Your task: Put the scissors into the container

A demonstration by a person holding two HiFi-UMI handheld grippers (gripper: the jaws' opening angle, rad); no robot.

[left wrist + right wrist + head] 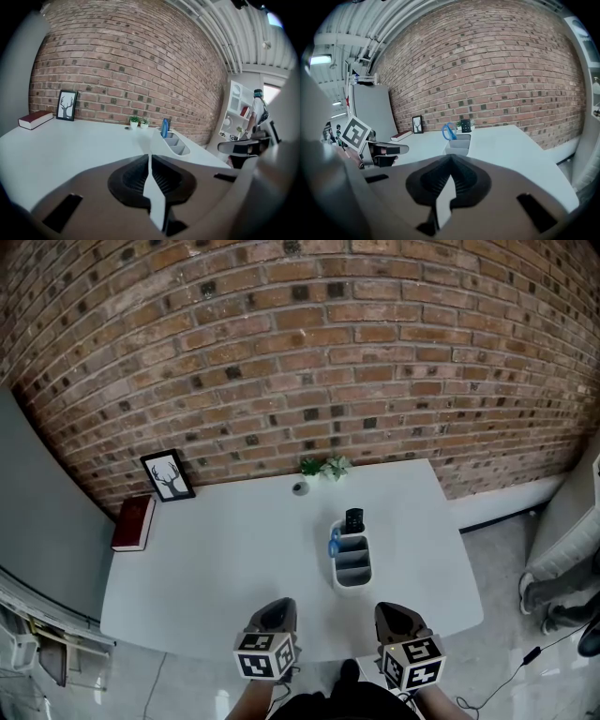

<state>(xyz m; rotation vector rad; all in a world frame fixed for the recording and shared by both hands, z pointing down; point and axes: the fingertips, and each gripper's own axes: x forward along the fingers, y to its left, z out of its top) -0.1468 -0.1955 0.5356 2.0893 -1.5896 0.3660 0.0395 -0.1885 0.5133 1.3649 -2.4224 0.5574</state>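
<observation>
Holds the left gripper (278,607) and the right gripper (392,612) side by side over the near edge of the white table (216,559). Has both clenched tip to tip, gripping nothing (each gripper view shows only a thin sliver of tabletop through the slit between the ribbed pads).

Finds the scissors (334,542) well apart from both grippers, farther out on the table and roughly ahead of the gap between them, touched by neither. Shows them already standing upright in the container (353,577), blue handle loops up, against its left wall.

Reads the container as a pale organiser split into a row of compartments, its long side running away from the person. Places a black thing (354,519) upright at its far end, just behind the scissors.

Cannot tell for certain which compartment holds the scissors, only that it lies toward the far end. Cannot make out the blades, sunk below the rim. Cannot identify the black thing either.

Picks out, along the brick wall (300,352) at the table's far edge, two small potted plants (323,466) and beside them a round object (300,488) too small to name. Adds, at the far left corner, a framed deer picture (167,474) propped upright and a red book (133,521) lying flat. Loses the person's arms at the bottom edge of the head view.
</observation>
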